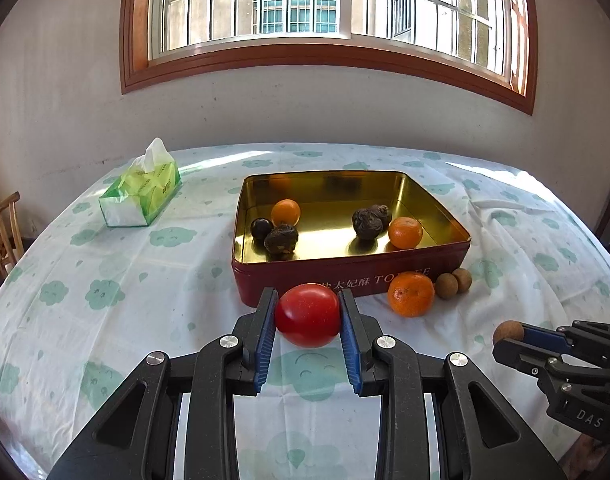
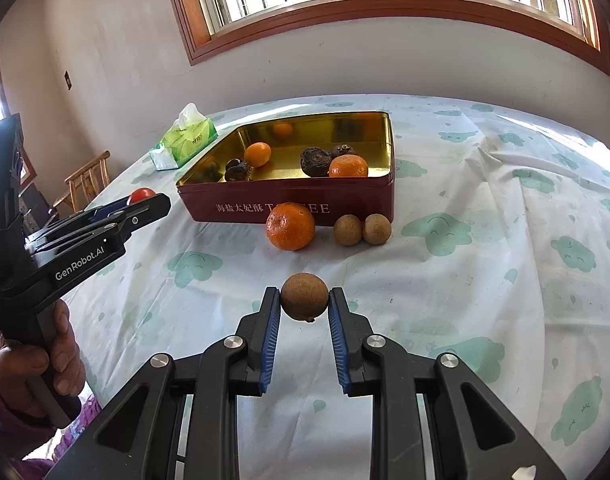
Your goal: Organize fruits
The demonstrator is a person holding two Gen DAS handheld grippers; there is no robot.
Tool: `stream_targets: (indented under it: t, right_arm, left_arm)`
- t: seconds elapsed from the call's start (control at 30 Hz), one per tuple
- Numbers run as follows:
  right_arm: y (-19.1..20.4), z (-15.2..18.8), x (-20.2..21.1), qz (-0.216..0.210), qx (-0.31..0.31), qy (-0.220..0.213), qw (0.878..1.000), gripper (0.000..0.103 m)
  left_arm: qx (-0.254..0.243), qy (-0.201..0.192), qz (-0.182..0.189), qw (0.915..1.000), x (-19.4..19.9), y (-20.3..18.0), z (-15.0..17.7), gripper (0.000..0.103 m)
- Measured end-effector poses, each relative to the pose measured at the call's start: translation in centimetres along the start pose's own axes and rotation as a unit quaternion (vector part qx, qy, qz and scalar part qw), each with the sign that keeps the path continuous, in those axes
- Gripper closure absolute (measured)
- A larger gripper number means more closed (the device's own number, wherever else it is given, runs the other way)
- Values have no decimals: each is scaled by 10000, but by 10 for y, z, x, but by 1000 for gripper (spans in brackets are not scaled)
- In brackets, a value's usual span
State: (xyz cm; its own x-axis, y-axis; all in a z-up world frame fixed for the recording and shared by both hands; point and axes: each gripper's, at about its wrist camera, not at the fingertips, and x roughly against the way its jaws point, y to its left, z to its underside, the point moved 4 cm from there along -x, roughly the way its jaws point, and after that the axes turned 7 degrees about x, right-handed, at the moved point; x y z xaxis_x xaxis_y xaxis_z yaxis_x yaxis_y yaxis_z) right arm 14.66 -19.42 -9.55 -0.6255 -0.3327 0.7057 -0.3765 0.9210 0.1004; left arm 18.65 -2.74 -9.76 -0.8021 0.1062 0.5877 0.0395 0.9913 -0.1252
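Note:
My left gripper (image 1: 308, 314) is shut on a red tomato (image 1: 308, 315) and holds it just in front of the red tin box (image 1: 345, 276). My right gripper (image 2: 304, 300) is shut on a brown longan (image 2: 304, 296) above the cloth, short of the box (image 2: 289, 206). The gold-lined box holds two oranges (image 1: 405, 233) (image 1: 285, 213), dark wrinkled fruits (image 1: 371, 219) (image 1: 281, 239) and a dark round fruit (image 1: 261, 229). On the cloth before the box lie an orange (image 2: 290, 226) and two longans (image 2: 362, 229).
A green tissue pack (image 1: 143, 194) lies on the table's far left. The table (image 1: 105, 280) has a white cloth with green cloud prints. A wooden chair (image 2: 85, 180) stands left of the table. A wall and window lie behind.

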Motion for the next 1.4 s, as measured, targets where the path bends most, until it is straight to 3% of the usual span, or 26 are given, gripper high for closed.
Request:
stream_targets:
  t: [1.4]
  right_arm:
    - [16,-54,0,-158,98,-397,9990,80]
  left_arm:
    - [-69,-63,-72,9999,-8,-3,-30,72]
